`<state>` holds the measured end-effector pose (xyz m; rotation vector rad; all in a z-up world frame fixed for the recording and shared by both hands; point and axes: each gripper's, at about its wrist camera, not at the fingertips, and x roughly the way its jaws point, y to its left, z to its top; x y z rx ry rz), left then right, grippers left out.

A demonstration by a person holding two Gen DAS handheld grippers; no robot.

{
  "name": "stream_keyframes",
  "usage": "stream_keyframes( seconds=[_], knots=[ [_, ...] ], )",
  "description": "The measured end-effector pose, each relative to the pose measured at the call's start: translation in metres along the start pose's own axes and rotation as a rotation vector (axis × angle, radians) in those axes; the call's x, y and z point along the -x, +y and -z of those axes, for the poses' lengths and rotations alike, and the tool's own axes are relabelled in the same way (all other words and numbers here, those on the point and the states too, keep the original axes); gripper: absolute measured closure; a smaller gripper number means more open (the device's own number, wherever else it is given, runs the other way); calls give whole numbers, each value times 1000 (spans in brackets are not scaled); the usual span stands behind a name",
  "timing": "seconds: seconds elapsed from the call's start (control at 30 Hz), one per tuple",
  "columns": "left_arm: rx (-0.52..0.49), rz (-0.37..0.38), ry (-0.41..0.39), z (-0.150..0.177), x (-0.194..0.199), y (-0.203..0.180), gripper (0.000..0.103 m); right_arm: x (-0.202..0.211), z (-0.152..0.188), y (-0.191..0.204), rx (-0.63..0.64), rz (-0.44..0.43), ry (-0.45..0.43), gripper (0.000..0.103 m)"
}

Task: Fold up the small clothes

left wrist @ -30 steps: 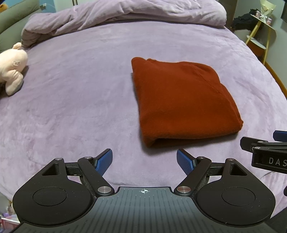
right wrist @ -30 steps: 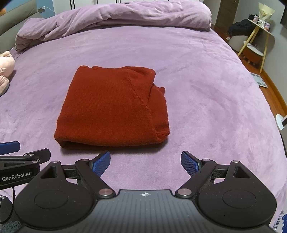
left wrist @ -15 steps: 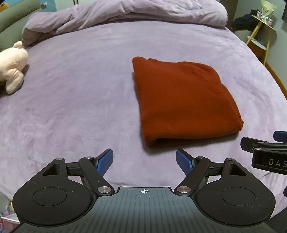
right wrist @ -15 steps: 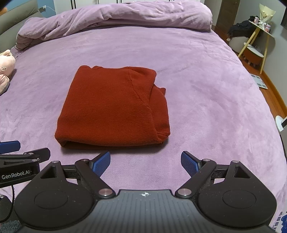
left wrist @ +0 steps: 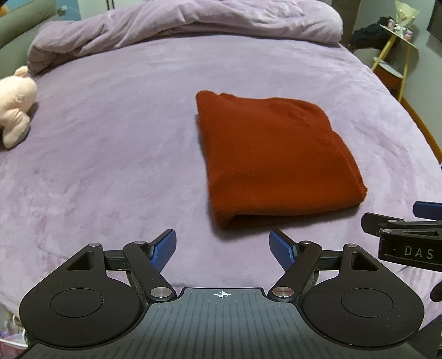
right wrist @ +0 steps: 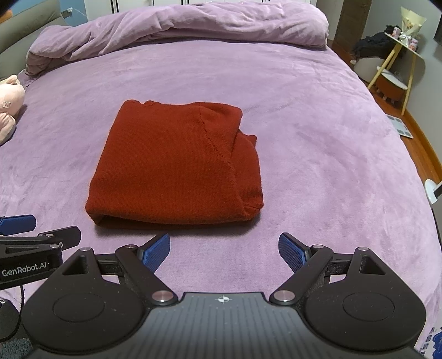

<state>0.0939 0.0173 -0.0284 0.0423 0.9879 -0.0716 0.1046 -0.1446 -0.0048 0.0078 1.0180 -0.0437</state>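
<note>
A: How are the tongs set?
B: The left gripper [left wrist: 222, 247] is spread, eased inward slightly with nothing between; the right gripper [right wrist: 224, 250] is spread, empty.
A: And the garment?
B: The red sweater [right wrist: 176, 165] is seen folded at twelve o'clock on the bed [right wrist: 317, 124], unchanged; folding is judged finished.

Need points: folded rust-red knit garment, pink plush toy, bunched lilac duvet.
Folded rust-red knit garment [right wrist: 171, 165]: right wrist view, middle of top layer.
Pink plush toy [left wrist: 15, 110]: left wrist view, its body.
Bunched lilac duvet [right wrist: 193, 24]: right wrist view, middle of the roll.
</note>
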Motion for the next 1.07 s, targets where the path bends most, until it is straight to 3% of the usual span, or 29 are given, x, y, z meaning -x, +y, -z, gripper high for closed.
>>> stream_keyframes(
  seconds=[0.57, 1.07],
  knots=[
    [-62, -80, -19, 3, 3, -10, 22, -1, 0, 2, 8, 9, 1, 17],
    [-62, -89, -8, 1, 1, -11, 22, -3, -1, 2, 11, 13, 6, 17]
  ],
)
